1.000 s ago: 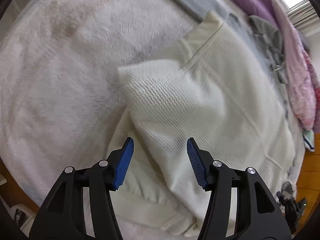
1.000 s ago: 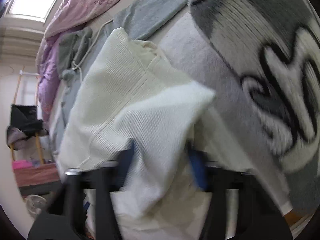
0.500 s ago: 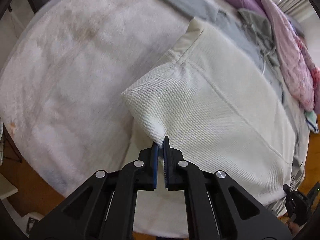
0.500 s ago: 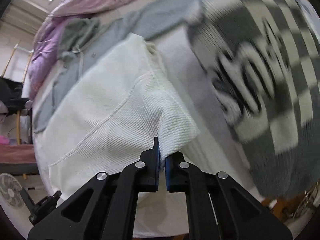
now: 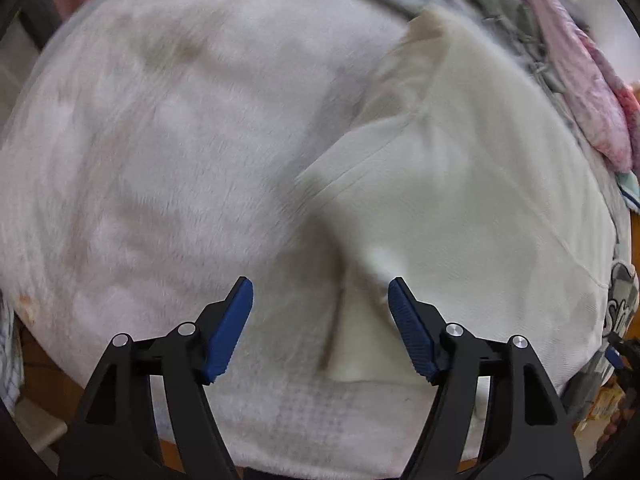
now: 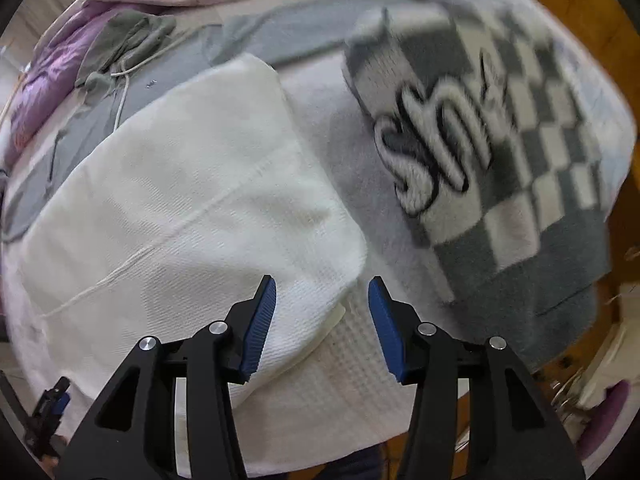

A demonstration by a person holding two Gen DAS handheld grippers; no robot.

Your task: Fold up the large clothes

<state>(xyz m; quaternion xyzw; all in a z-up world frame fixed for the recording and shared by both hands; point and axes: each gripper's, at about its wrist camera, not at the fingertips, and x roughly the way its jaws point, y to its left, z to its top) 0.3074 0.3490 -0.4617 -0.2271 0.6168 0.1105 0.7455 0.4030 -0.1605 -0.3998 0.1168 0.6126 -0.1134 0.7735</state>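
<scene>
A large cream waffle-knit garment [image 5: 460, 184] lies spread on the fluffy white bed cover [image 5: 160, 140], with one corner folded over onto itself. My left gripper [image 5: 320, 316] is open and empty, just above the garment's near folded edge. In the right wrist view the same garment [image 6: 192, 208] fills the left and middle. My right gripper [image 6: 322, 316] is open and empty, with the folded corner of the cloth lying between and below its blue pads [image 6: 260, 320]. The left wrist view is blurred.
A grey-and-white checkered blanket with lettering [image 6: 500, 152] lies to the right of the garment. A grey hoodie [image 6: 132, 40] and pink and purple bedding [image 5: 592, 92] lie at the far side. The bed's near edge and wooden floor [image 6: 600, 12] show at the borders.
Both grippers were shut on the garment's corners half a second ago. Both have now opened and let go, and the cloth lies folded on the bed.
</scene>
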